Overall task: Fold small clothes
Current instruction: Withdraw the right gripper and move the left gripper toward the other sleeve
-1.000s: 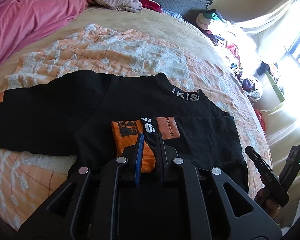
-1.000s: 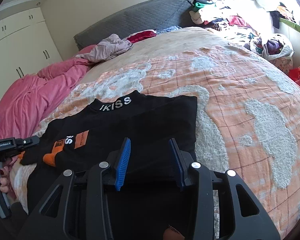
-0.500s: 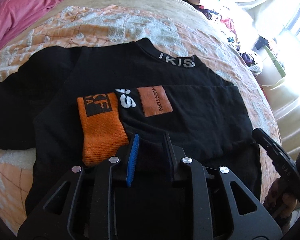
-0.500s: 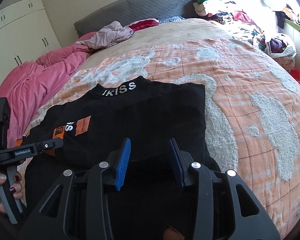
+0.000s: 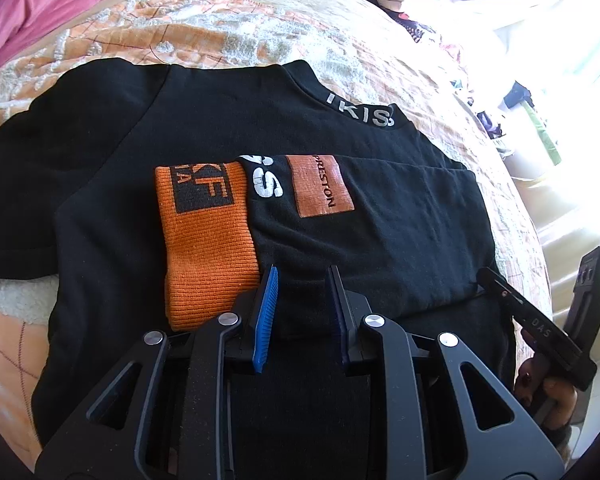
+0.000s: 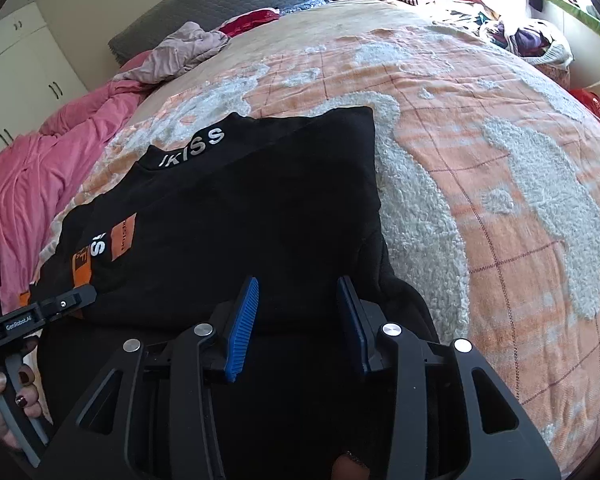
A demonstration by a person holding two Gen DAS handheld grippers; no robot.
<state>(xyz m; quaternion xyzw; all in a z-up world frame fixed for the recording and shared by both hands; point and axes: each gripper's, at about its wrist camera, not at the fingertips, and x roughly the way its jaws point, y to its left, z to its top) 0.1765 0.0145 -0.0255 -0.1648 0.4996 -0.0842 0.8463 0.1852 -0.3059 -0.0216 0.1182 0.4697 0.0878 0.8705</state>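
Note:
A black sweater (image 5: 380,220) with a lettered collar (image 5: 360,114) lies flat on the bed. One sleeve is folded across its chest, ending in an orange cuff (image 5: 208,248). My left gripper (image 5: 303,270) hovers just right of the cuff, over the sleeve. It is open by a narrow gap and grips nothing. In the right wrist view the same sweater (image 6: 260,208) lies below my right gripper (image 6: 298,280). That gripper is open over the lower body, with no cloth pinched between the pads. One of the left gripper's fingers (image 6: 66,300) shows at the far left.
An orange and white fleece blanket (image 6: 500,160) covers the bed. A pink duvet (image 6: 40,160) and a mauve garment (image 6: 180,52) lie toward the grey headboard (image 6: 240,4). A pile of clothes (image 6: 480,0) sits at the far right, and white wardrobe doors (image 6: 28,60) at the left.
My left gripper let go of the sleeve beside the orange cuff and its jaws parted. The sleeve now lies flat across the chest. Both grippers have sunk closer to the sweater.

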